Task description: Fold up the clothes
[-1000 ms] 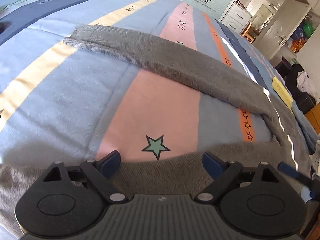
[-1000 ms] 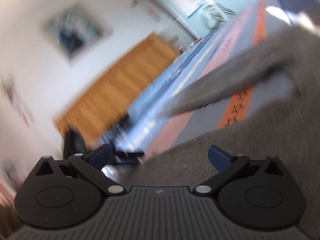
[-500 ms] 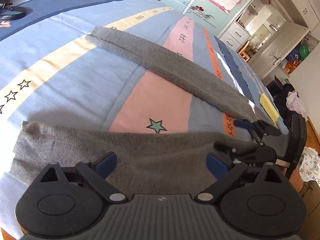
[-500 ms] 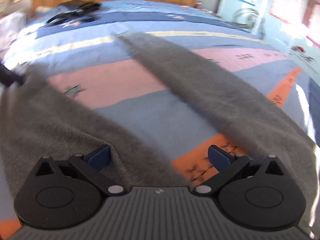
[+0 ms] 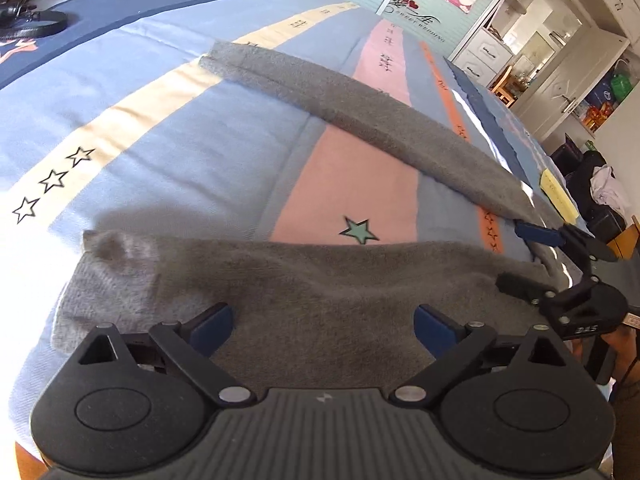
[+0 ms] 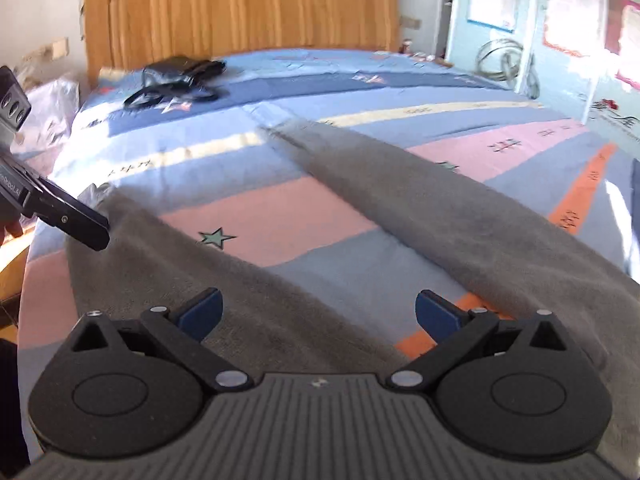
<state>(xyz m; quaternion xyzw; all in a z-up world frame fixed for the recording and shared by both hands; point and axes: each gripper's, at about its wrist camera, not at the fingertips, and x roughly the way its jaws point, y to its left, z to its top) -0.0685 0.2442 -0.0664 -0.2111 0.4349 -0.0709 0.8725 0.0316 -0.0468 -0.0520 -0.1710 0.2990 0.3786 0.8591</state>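
One grey garment, looks like trousers with two legs, lies spread on the bed. Near leg runs crosswise directly under and just ahead of the left claw, its cuff end off to the claw's left; second leg runs diagonally, well ahead of it. Left claw: wide open, nothing between the two blue pads, hovering over the near leg, not gripping. Right claw: also wide open, two blue pads apart with fabric below them but not pinched. From the right wrist view, one leg passes under the claw's left pad, the other runs off ahead and to the right, the two joining at the claw's right side; bare bedspread sits between them just ahead of the claw. Each claw shows in the other's camera: right claw at the left claw's right, open, at the crotch end of the garment; left claw's finger at the right claw's far left, over the leg edge. One green star on the pink stripe just ahead of the near leg. One black bag far ahead by the one wooden headboard. Three white stars on the yellow stripe, ahead-left of the left claw.
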